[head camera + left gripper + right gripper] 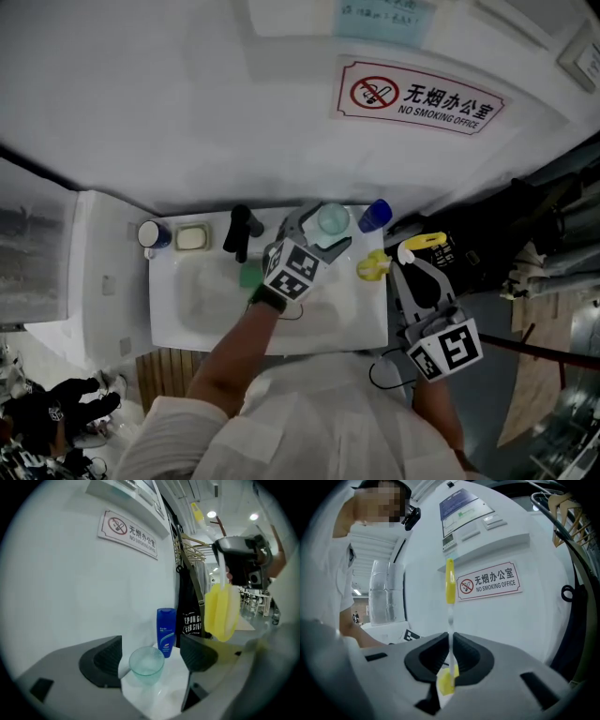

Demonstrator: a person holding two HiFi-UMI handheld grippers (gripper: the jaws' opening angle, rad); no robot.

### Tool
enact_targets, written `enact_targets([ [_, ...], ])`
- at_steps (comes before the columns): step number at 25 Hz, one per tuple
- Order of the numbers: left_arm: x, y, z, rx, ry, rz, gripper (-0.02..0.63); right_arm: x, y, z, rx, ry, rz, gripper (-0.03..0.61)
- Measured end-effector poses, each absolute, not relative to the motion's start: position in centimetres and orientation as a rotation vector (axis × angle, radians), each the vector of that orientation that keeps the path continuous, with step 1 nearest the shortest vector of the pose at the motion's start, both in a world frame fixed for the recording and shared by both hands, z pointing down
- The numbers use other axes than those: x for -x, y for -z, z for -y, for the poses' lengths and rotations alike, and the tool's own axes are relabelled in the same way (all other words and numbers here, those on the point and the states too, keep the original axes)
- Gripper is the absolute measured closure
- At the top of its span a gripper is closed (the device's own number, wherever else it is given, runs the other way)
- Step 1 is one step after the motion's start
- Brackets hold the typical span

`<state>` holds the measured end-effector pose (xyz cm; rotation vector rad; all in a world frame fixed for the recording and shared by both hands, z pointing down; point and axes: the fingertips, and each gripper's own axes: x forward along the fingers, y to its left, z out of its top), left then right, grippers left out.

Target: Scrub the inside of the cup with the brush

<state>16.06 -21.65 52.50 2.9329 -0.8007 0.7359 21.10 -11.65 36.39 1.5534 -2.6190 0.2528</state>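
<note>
The cup (331, 219), pale green and see-through, stands upright on the back rim of the white sink (173, 323), close to the wall. A blue bottle (375, 215) stands near it on the same rim, on its right.

The left gripper (319, 234) reaches over the basin to the cup. In the left gripper view its jaws are spread wide, with the cup (146, 663) between them and a gap on each side, so nothing is pinched. The bottle (166, 631) rises just behind the cup there.

The right gripper (406, 255) is held off the right edge of the sink. Its jaws are pressed together on the thin stem of the brush (450, 634), which stands upright between them. The brush's (373, 266) yellow sponge head hangs at the sink's right rim, well apart from the cup. From the left gripper view the sponge head (221, 612) hangs below the right gripper (236, 566), up and to the right of the cup.

A black tap (240, 231) and a soap dish (192, 237) sit at the back left of the sink. A no-smoking sign (419, 97) hangs on the wall above.
</note>
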Motion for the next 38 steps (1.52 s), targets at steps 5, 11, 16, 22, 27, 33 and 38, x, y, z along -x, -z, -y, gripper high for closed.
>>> enact_targets([
  [5, -13.3, -51.2, 18.7, -2.914, -0.699, 0.791, 0.242, -19.4, -36.6, 11.5, -1.506, -0.256, 2.653, 0.549],
  [11, -10.5, -54.1, 14.5, -2.858, -0.783, 0.723, 0.241, -17.8, -36.9, 11.3, -1.458, -0.269, 2.677, 0.549],
  [16, -9.2, -58.5, 11.4, -2.798, -0.907, 0.655, 0.241, -16.8, -37.3, 11.0, -1.425, -0.279, 2.683, 0.549],
  [22, -8.5, -63.6, 9.8, -2.729, -1.071, 0.575, 0.241, -16.2, -38.0, 10.6, -1.400, -0.299, 2.676, 0.549],
  [27, -7.8, -68.0, 9.2, -2.674, -1.214, 0.497, 0.240, -15.9, -38.3, 10.3, -1.399, -0.308, 2.662, 0.549],
  [33, -7.5, -71.3, 8.7, -2.618, -1.303, 0.418, 0.239, -16.0, -38.7, 10.2, -1.406, -0.320, 2.639, 0.549],
  [38, -7.5, -73.4, 8.1, -2.589, -1.377, 0.370, 0.239, -16.0, -38.9, 10.4, -1.410, -0.324, 2.627, 0.549],
])
